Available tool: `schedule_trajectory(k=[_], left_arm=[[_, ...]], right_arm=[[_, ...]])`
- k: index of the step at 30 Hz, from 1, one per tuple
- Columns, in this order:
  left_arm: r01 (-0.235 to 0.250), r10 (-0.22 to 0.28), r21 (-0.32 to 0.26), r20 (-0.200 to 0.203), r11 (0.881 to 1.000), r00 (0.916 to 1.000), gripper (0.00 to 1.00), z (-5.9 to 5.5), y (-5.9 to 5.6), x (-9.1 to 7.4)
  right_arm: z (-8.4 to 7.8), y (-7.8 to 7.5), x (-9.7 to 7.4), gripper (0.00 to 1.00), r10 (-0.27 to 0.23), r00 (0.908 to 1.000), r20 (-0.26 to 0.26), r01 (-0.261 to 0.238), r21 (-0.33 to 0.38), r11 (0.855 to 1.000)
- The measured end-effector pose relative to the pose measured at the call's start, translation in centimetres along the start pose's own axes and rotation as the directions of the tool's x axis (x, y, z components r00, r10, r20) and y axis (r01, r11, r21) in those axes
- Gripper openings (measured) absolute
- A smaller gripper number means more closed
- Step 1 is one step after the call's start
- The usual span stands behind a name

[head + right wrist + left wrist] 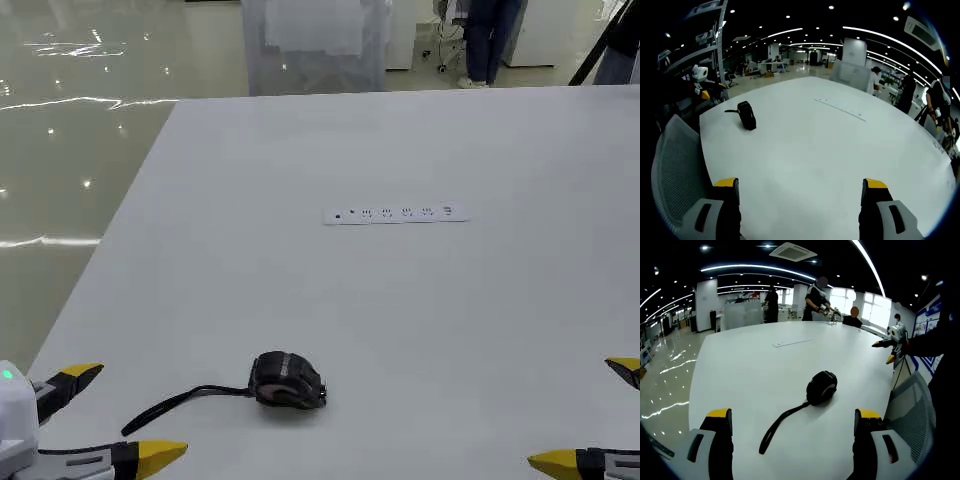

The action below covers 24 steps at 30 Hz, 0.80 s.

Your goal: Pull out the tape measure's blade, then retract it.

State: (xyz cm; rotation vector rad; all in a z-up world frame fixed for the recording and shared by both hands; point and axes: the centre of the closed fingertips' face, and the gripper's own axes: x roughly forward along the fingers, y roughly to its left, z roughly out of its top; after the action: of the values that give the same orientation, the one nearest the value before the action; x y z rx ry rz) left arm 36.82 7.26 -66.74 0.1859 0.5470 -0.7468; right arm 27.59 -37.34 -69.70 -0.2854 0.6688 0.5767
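Observation:
A black tape measure (pixel 287 381) lies on the white table near the front edge, its black wrist strap (pixel 175 402) trailing off to the left. No blade shows outside its case. My left gripper (pixel 118 414) is open at the lower left, just left of the strap's end, holding nothing. In the left gripper view the tape measure (pixel 822 387) lies ahead between the open yellow-tipped jaws (pixel 792 419). My right gripper (pixel 600 415) is open at the lower right, well away from it. In the right gripper view the tape measure (pixel 746 115) lies far off to the left.
A white power strip (pixel 396 214) lies flat in the middle of the table (pixel 450 310). The table's left edge drops to a glossy floor. A mesh chair back (pixel 677 170) stands close to the table. People (pixel 816 300) stand at the far end.

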Motion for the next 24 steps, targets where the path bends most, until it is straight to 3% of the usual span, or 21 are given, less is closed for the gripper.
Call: schedule_trajectory(k=[1,2,3,4,5,6,8,9,12,13,14,15,16,19,21,24], left_arm=[[0.044,-0.044,-0.007,0.000,0.999,0.9990,1.00,1.2,-1.1,-0.1],[0.084,-0.084,-0.004,0.079,0.996,0.9933,1.00,3.1,-2.1,-0.2],[0.086,-0.089,0.025,0.117,0.996,0.9892,1.00,4.0,-2.2,-0.1],[0.078,-0.079,0.016,0.054,0.997,0.9954,1.00,3.5,-1.7,0.0],[0.076,-0.076,0.012,0.018,0.997,0.9969,1.00,3.4,-1.4,0.1],[0.082,-0.084,0.028,0.055,0.996,0.9950,1.00,4.5,-1.2,0.5],[0.093,-0.095,0.026,0.086,0.995,0.9918,1.00,5.9,-1.4,0.9],[0.094,-0.096,0.029,0.080,0.995,0.9921,1.00,5.9,-1.4,1.1],[0.114,-0.116,0.041,0.060,0.993,0.9914,1.00,4.9,-1.6,1.7],[0.128,-0.130,0.062,0.030,0.990,0.9910,1.00,3.7,-1.7,1.9],[0.103,-0.105,0.096,0.015,0.990,0.9943,1.00,2.8,-1.1,2.0],[0.096,-0.094,0.106,-0.026,0.990,0.9953,1.00,1.6,-0.7,2.1],[0.114,-0.111,0.085,-0.041,0.990,0.9930,1.00,0.5,-1.1,2.2],[0.120,-0.118,0.065,-0.037,0.991,0.9923,1.00,-0.3,-1.3,1.8],[0.115,-0.111,0.076,-0.055,0.991,0.9923,1.00,-0.7,-1.4,1.7],[0.124,-0.119,0.078,-0.062,0.989,0.9909,1.00,-0.7,-1.5,1.7]], right_arm=[[0.3,-0.1,0.0,0.99,-0.008,0.9997,0.024,0.007,0.008,1.000],[0.7,-0.2,-0.1,0.99,-0.017,0.9992,0.035,0.017,0.002,1.000],[0.8,-0.4,-0.2,0.99,-0.021,0.9992,0.033,0.021,-0.008,1.000],[1.3,-0.5,-0.4,0.99,-0.032,0.9987,0.039,0.032,-0.007,0.999],[1.7,-0.6,-0.5,0.99,-0.036,0.9984,0.044,0.037,-0.010,0.999],[2.3,-0.7,-0.6,0.99,-0.031,0.9973,0.067,0.031,0.003,1.000],[2.5,-0.8,-0.4,0.99,-0.022,0.9976,0.066,0.022,0.003,1.000],[2.6,-0.8,-0.3,0.99,-0.021,0.9974,0.069,0.022,-0.009,1.000],[2.5,-1.1,0.1,0.99,-0.020,0.9982,0.056,0.021,-0.002,1.000],[2.6,-1.1,0.2,0.99,-0.019,0.9975,0.068,0.019,-0.006,1.000],[2.5,-1.1,0.4,0.99,-0.012,0.9978,0.065,0.012,-0.006,1.000],[2.3,-1.2,0.6,0.99,-0.014,0.9981,0.059,0.014,-0.005,1.000],[1.7,-1.4,0.8,0.99,-0.014,0.9992,0.036,0.015,-0.017,1.000],[1.5,-1.6,0.8,0.99,-0.012,0.9993,0.034,0.013,-0.012,1.000],[1.2,-1.7,1.0,0.99,-0.010,0.9996,0.026,0.010,-0.022,1.000],[1.4,-1.7,1.1,0.99,-0.005,0.9998,0.019,0.006,-0.034,0.999]])
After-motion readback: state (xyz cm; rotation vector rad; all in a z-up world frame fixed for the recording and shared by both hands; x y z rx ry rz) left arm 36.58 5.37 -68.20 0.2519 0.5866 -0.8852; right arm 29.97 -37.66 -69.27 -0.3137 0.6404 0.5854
